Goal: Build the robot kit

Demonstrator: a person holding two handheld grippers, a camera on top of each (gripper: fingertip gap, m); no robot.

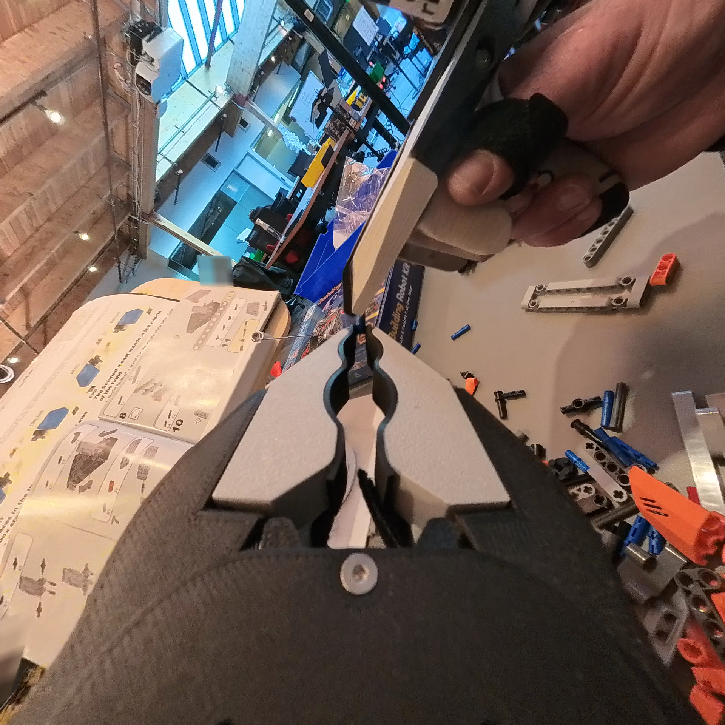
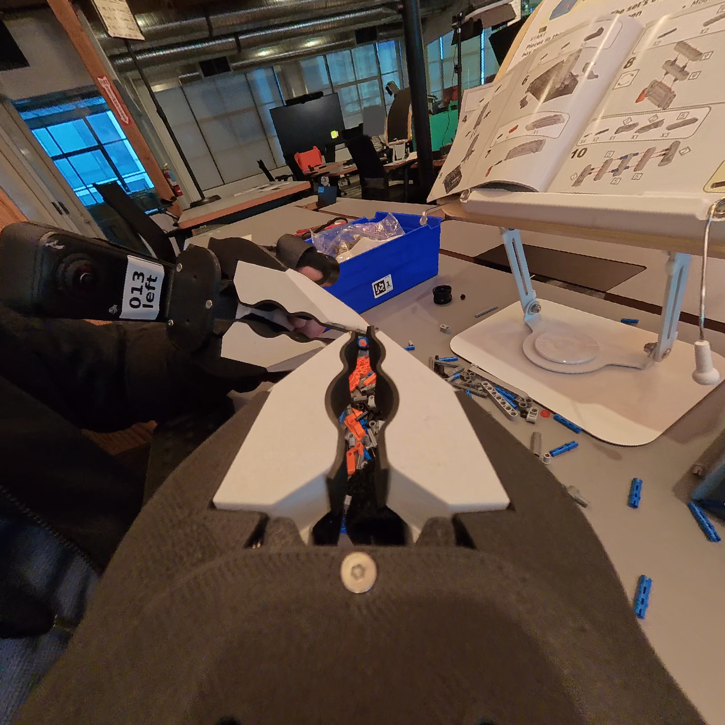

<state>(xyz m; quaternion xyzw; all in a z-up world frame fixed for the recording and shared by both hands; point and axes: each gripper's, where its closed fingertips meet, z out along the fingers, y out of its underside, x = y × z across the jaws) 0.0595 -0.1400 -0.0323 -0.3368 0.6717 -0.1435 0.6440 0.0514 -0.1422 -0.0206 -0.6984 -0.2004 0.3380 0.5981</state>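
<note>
The left tool (image 1: 359, 333), grey-faced with dark scalloped inner pads, has its fingers drawn nearly together, and a small blue peg-like piece (image 1: 359, 322) sits at its tips; whether it is actually pinched there cannot be told. The right tool (image 2: 367, 333) of the same make is likewise almost closed, with something small and blue with a touch of orange at its tips; a firm hold cannot be confirmed. The two tools meet tip to tip at that small piece, above the pale grey counter (image 1: 549, 353). In the left wrist view a bare hand (image 1: 612, 98) with a black finger strap grips the right tool's handle. Taking the white tilting book stand (image 2: 588, 365) as landmark: an open instruction booklet (image 2: 612, 102) rests on it; a blue plastic bin (image 2: 392, 259) containing crumpled clear bags stands behind and left of its base; a scatter of grey beams and blue pins (image 2: 494, 392) lies against the base's near left edge; further blue pins lie in front of it. A heap of orange, grey and blue building pieces (image 1: 674, 521) lies on the counter below the tools, left of the stand.
</note>
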